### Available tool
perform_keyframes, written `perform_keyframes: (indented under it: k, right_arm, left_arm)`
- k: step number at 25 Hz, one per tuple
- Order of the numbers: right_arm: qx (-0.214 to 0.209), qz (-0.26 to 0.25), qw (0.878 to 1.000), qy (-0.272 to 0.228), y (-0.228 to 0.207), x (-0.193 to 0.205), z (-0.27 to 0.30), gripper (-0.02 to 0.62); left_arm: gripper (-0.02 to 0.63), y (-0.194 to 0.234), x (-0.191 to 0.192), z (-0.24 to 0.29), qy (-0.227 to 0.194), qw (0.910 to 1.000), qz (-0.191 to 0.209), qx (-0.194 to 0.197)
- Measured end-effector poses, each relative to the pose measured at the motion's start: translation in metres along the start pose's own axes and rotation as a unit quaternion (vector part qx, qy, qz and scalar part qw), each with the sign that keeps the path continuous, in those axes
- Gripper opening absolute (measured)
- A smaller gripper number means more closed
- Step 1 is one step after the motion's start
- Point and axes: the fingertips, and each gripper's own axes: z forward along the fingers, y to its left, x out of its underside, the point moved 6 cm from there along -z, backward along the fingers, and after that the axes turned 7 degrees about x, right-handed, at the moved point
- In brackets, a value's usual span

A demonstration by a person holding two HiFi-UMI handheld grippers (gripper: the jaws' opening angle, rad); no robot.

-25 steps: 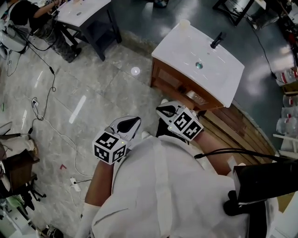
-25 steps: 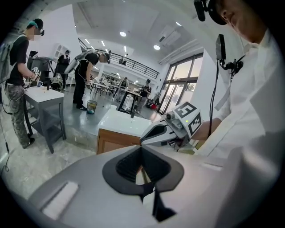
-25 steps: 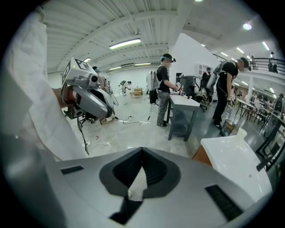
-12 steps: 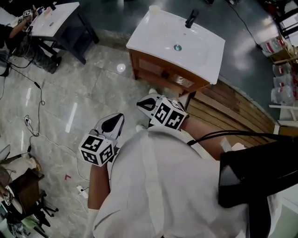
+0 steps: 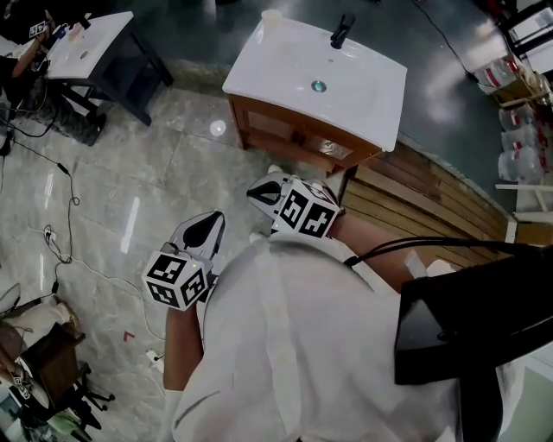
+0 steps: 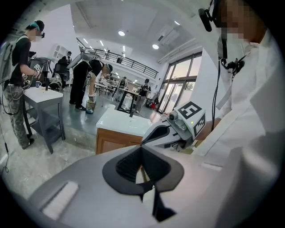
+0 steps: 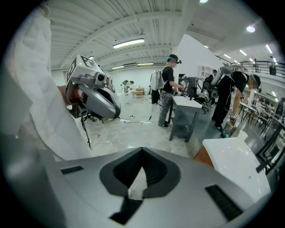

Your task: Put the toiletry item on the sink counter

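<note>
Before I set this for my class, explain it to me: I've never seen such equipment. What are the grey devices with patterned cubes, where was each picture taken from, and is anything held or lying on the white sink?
A person holds a two-jaw gripping tool in each hand; the patterned cubes are part of the tools. The top-down picture comes from a camera on the person's head. The other two come from cameras riding on the left gripper and right gripper, looking along their jaws. Both pairs of jaws are together, with nothing visibly gripped. Ahead stands the sink counter, bearing a black tap and what looks like a pale cup at a back corner.
</note>
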Motion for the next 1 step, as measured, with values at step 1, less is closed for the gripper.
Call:
perform_keyframes:
  k: [1]
  right_arm:
    - [0.0, -0.001, 1.0, 0.0, 0.0001, -0.0006, -0.0004, 0.005]
  left_arm:
    - [0.006, 0.0003, 0.0001, -0.0008, 0.0, 1.0, 0.0, -0.001]
